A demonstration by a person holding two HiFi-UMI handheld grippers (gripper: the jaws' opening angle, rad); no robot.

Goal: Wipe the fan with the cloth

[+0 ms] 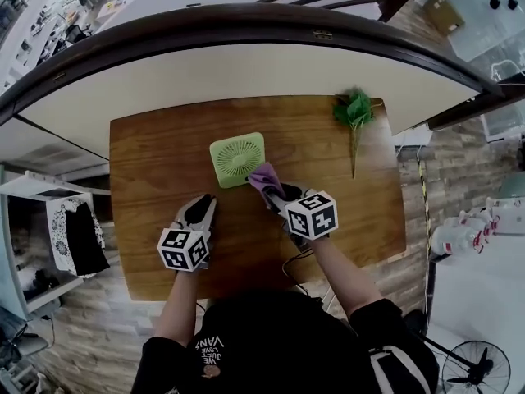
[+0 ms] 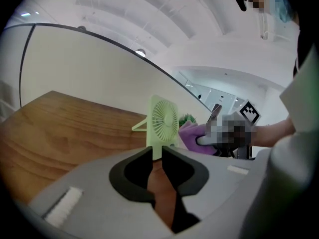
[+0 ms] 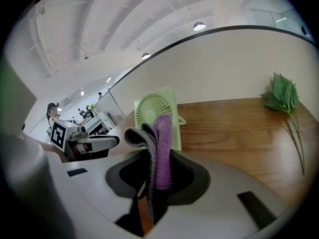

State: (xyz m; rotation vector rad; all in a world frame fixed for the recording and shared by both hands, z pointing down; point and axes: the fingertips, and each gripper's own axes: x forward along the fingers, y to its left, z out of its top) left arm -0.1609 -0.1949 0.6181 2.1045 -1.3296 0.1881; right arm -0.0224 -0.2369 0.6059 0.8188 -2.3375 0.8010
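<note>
the small pale-green square plastic fan [image 1: 238,159] stands mid wooden bench [image 1: 156,162]. the right claw [image 1: 275,194] grips the purple cloth [image 1: 262,176] at its near right corner. the left claw [image 2: 157,156], slightly parted and empty, isn't bracing it, so a firm wipe could topple it.

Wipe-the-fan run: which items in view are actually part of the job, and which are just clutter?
Job:
- green fan, standing on the table
- purple cloth, by the fan, pinched by the fingers of the right gripper
- left gripper, open and empty, facing the fan

Lying about:
- leafy green sprig, at the table's far right corner
</note>
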